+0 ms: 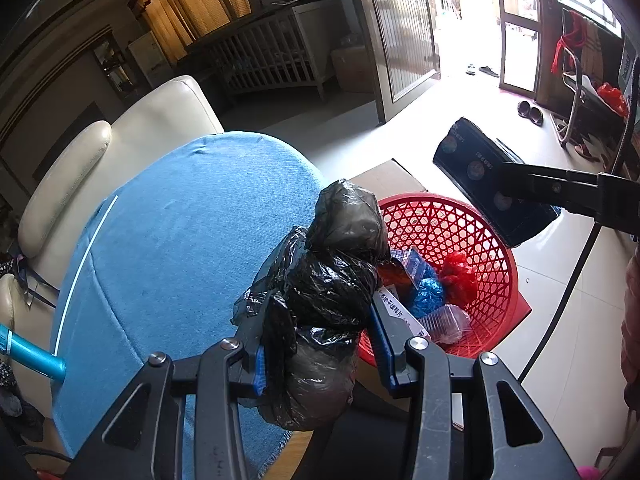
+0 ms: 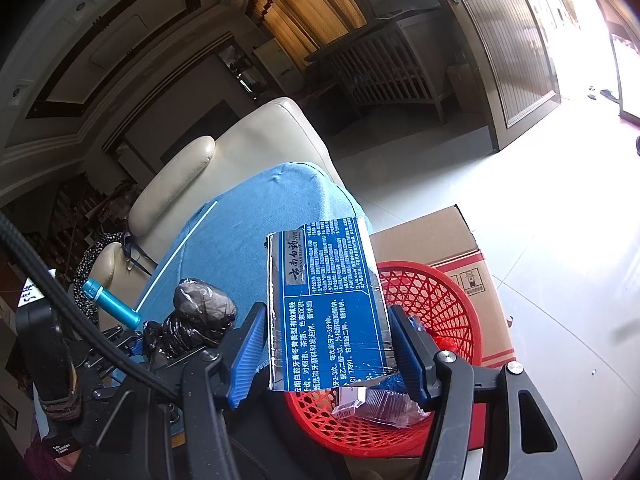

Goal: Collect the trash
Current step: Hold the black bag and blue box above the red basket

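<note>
The left gripper (image 1: pixel 320 344) is pinching a knotted black plastic bag (image 1: pixel 332 280) between its blue pads, and holds it above the right-hand edge of the worktop (image 1: pixel 180 240), which is covered in blue cloth, just beside the red basket (image 1: pixel 480 240). The bag looks soft and crumpled, a bundle that gives under pressure. It is probably light, and its film is slick, so a hold across the thick twisted middle, where the layers bunch, seems safer than one on a loose flap that could slide out or tear.

The right gripper (image 2: pixel 328 344) is clamped on a flattened blue toothpaste box (image 2: pixel 328 304), with a finger on each long edge, and holds it over the near rim of the basket. The box is thin card with a glossy print. It is light and fairly stiff across its face, but it would buckle if squeezed hard edge to edge. Its lower end is torn and sits lowest between the fingers.

The basket stands on the floor against a cardboard carton (image 2: pixel 452 248) and already holds a red bag, a blue bag, a clear plastic bottle (image 1: pixel 446 320) and a small white box. A teal tube (image 1: pixel 32 354) lies at the left edge of the worktop and looks like the next piece to collect. It is rigid and round, so it may roll unless it is gripped across its middle.
</note>
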